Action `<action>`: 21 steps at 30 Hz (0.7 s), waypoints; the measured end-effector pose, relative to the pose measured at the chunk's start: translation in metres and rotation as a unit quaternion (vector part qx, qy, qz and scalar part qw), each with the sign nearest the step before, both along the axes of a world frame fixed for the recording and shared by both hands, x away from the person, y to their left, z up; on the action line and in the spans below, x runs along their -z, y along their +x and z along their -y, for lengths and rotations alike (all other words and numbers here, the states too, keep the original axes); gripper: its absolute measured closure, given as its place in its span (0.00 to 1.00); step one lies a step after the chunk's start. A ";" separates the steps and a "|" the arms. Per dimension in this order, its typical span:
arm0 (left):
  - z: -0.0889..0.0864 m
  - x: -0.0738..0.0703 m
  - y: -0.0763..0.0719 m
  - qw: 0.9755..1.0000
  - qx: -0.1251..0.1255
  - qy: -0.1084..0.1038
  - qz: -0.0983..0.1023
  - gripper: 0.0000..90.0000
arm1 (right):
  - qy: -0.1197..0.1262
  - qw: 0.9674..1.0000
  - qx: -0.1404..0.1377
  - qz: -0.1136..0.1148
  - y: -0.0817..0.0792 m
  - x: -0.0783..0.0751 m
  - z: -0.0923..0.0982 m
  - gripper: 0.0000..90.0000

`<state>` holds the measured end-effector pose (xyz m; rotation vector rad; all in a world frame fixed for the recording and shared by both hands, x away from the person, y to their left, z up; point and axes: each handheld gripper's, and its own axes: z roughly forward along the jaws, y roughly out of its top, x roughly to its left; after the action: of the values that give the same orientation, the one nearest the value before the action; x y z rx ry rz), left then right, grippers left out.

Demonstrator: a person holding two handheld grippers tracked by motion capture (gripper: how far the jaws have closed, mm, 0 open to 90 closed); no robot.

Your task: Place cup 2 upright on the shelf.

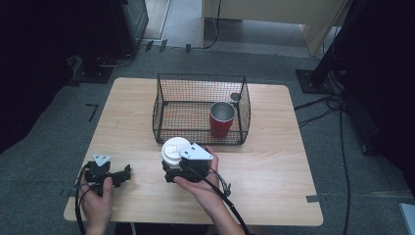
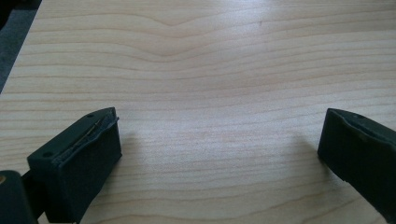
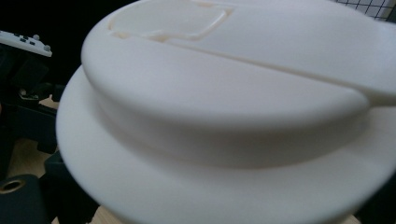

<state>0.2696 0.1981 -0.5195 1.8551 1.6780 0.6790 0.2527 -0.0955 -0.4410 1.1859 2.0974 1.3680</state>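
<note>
From the high view, the right gripper [image 1: 172, 165] sits in the person's right hand [image 1: 203, 182] at the middle of the bench [image 1: 274, 161], the forearm coming in from the bottom edge and the hand cupped round the tool's body; its nose lies at the white lid [image 1: 174, 148], which sits just in front of the wire basket [image 1: 200, 108]; a red cup [image 1: 221, 120] stands upright inside the basket's right part; the left gripper [image 1: 122, 175] rests low over the bench near the left front corner, held in the left hand [image 1: 97, 201], pointing to the right, well apart from the lid.

From the left gripper view, its two black fingers [image 2: 79, 158] stand wide apart over bare bench wood, nothing between them.

From the right gripper view, the lid [image 3: 233, 112] looms very close, its raised dome and flat rim slightly tilted; whether the fingers press on it I cannot tell.
</note>
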 end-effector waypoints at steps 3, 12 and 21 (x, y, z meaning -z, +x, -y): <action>0.000 0.000 0.000 1.000 0.000 0.000 0.000 0.00 | -0.009 1.000 0.005 0.011 -0.001 0.000 -0.002 0.12; 0.000 0.000 0.000 1.000 0.000 0.000 0.000 0.00 | -0.020 1.000 0.015 0.012 0.000 0.003 -0.004 0.16; 0.000 0.000 0.000 1.000 0.000 0.000 0.000 0.00 | -0.014 0.999 0.029 0.012 0.000 0.001 0.000 0.18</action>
<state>0.2696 0.1981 -0.5195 1.8550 1.6781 0.6789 0.2526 -0.0960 -0.4418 1.2025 2.0431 1.3169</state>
